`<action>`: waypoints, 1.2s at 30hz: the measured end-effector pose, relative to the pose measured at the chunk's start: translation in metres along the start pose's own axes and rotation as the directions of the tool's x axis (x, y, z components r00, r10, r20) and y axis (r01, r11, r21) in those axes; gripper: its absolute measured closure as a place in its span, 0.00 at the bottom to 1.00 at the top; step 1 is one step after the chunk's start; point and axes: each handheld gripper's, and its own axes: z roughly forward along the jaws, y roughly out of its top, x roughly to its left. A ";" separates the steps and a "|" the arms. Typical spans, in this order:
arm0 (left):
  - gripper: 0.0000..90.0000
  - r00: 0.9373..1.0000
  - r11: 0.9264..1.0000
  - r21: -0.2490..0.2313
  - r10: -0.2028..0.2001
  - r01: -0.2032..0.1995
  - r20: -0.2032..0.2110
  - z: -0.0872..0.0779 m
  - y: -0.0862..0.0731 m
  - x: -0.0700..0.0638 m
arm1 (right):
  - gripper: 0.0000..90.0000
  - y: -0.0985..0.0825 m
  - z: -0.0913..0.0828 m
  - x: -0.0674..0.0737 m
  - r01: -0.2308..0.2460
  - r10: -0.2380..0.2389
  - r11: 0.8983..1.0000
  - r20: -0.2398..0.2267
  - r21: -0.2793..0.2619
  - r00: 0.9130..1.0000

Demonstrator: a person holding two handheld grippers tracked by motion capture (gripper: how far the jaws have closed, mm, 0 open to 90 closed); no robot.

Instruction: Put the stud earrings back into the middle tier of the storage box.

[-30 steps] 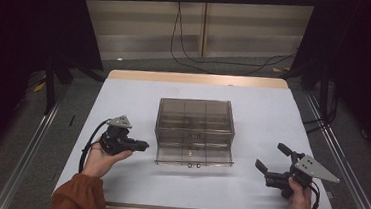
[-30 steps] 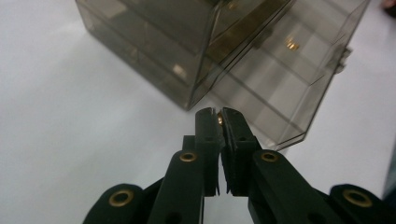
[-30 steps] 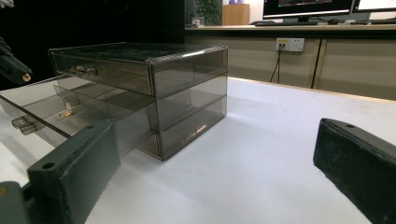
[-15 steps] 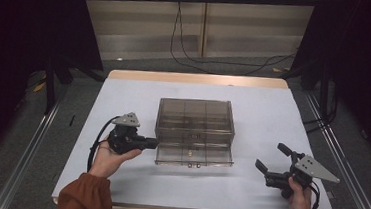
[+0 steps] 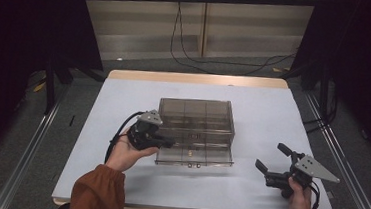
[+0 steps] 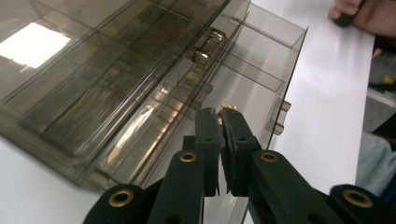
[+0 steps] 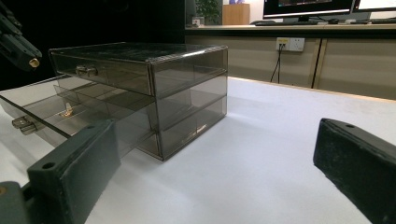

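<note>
A smoked-plastic drawer cabinet (image 5: 195, 128) is seen at the middle of the white table (image 5: 268, 111), with its lowest drawer (image 5: 194, 158) pulled out toward the person. The left gripper (image 5: 170, 143) is held above that open drawer, its jaws closed on a small brass-coloured object (image 6: 221, 113) pinched at the fingertips (image 6: 205, 122). The right gripper (image 5: 269, 161) is held well apart, near the table's right front corner, with its jaws spread wide and nothing between them.

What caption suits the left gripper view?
Shut left tongs pinch a small brass piece over the smoky drawer box's open drawer.
</note>
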 end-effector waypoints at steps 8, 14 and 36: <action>0.96 0.997 0.995 0.073 0.070 -0.071 0.020 0.013 0.018 -0.006 | 0.00 0.000 0.000 0.000 -0.001 0.001 1.000 0.001 -0.001 1.000; 0.96 0.995 0.987 0.124 0.098 -0.101 0.029 0.028 0.029 -0.013 | 0.00 0.000 0.000 0.000 -0.001 0.001 1.000 0.001 0.000 1.000; 0.96 0.979 0.921 0.336 0.199 -0.198 0.034 0.060 0.046 -0.026 | 0.00 0.000 0.000 0.000 -0.002 0.002 1.000 -0.001 0.001 1.000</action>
